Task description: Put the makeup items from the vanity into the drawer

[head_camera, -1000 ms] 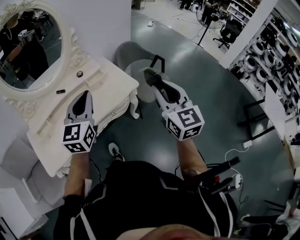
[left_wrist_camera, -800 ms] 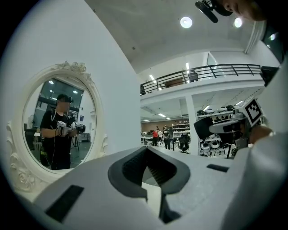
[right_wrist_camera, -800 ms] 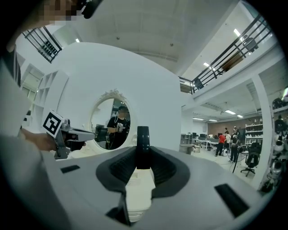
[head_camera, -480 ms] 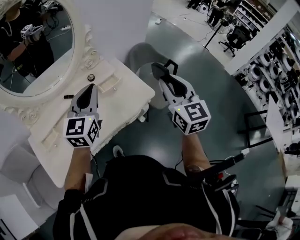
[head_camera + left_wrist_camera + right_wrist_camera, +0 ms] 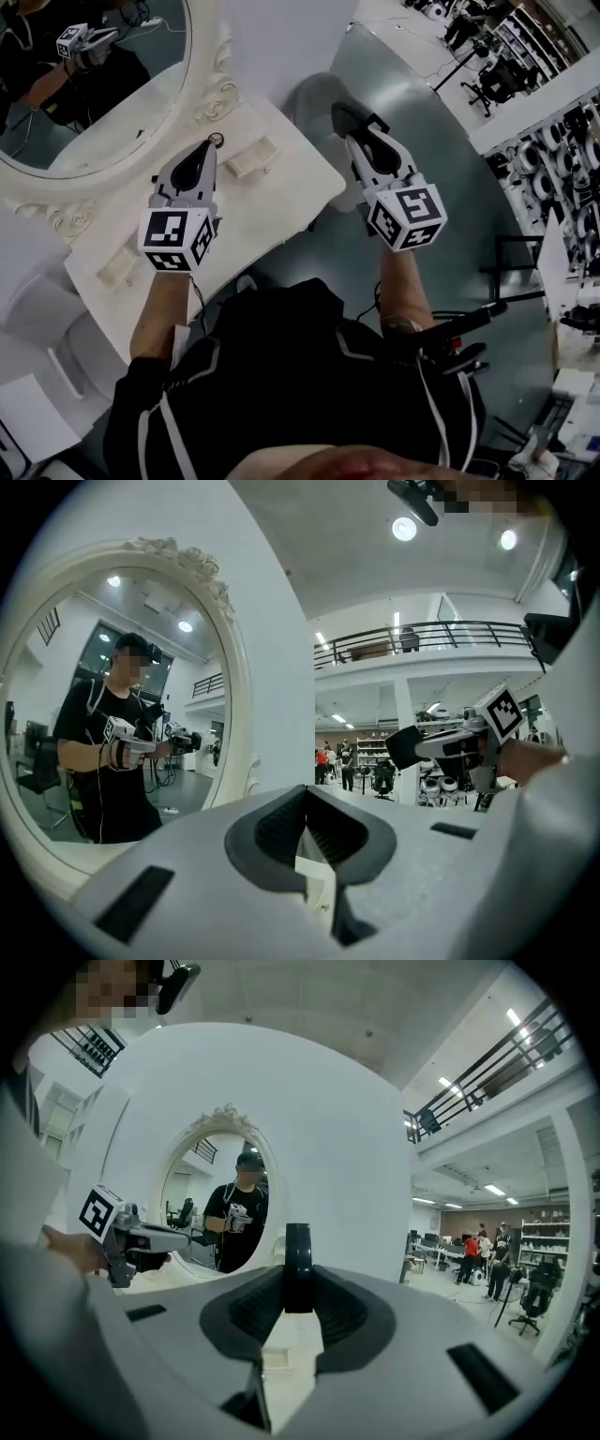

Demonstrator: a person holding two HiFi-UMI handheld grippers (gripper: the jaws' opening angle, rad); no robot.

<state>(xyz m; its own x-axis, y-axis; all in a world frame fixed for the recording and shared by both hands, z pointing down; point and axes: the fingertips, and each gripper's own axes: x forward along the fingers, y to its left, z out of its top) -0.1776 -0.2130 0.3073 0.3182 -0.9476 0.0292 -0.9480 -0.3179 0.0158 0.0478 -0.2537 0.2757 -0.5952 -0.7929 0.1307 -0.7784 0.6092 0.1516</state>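
A white vanity (image 5: 281, 202) with an oval mirror (image 5: 112, 103) fills the left of the head view. A small round black item (image 5: 217, 141) lies on it by the mirror frame, just ahead of my left gripper (image 5: 210, 144). That gripper hovers over the vanity top, jaws shut and empty (image 5: 305, 794). My right gripper (image 5: 341, 112) is held off the vanity's right edge, above the floor. It is shut on a thin black round compact (image 5: 297, 1265), gripped edge-on at the jaw tips (image 5: 297, 1283). A short dark stick (image 5: 154, 178) shows beside the left gripper's body.
Two small white drawer boxes sit on the vanity top, one at the back right (image 5: 251, 156) and one at the front left (image 5: 117, 272). A grey chair (image 5: 314, 94) stands beyond the vanity. Shelves and office chairs (image 5: 506, 75) lie far right.
Both grippers have moved forward, closer to the mirror. The left tip now reaches the small round item. The right gripper's hold on the compact is unchanged.
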